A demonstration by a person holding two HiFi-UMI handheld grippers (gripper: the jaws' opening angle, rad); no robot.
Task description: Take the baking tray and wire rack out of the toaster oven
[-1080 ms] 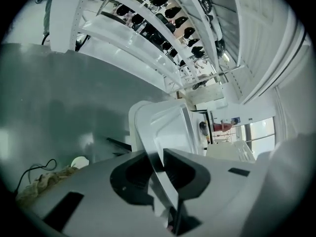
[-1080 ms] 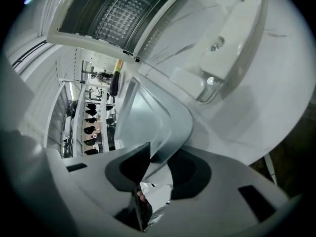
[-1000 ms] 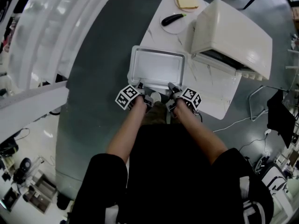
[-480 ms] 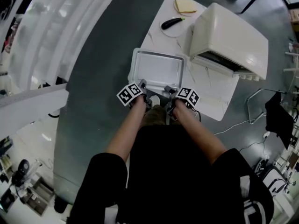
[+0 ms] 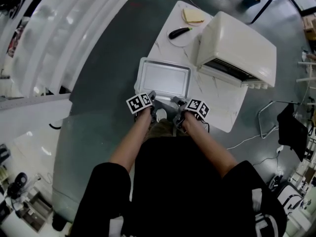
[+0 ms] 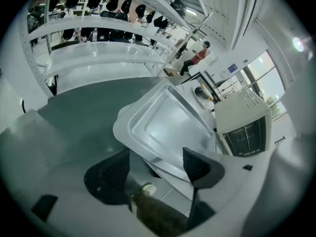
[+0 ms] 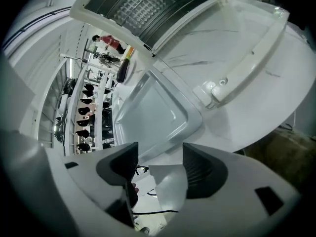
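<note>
The step now is letting go of the tray (image 5: 165, 78), and the good way is to pull both grippers straight back and a bit up, so no jaw catches the rim and drags it along. On the left, the left gripper (image 5: 150, 96) has just been opening its jaws. They stand wide apart with nothing pinched, and the tray's near rim lies just past the tips, with no pad pressing on it. The tray sits flat and empty on the table (image 5: 224, 105), just in front of the oven (image 5: 237, 43). Its left corner looks to poke a little past the table edge (so a bump there could tip it off). The right gripper (image 5: 180, 101) has just been opening too. Its jaws are wide and hold nothing, and the tray's near right corner is just ahead of them. Farther right, the oven's door (image 7: 242, 48) hangs down open and the rack (image 7: 131, 3) lies inside, well apart from both grippers. I think that is the next thing to fetch.
</note>
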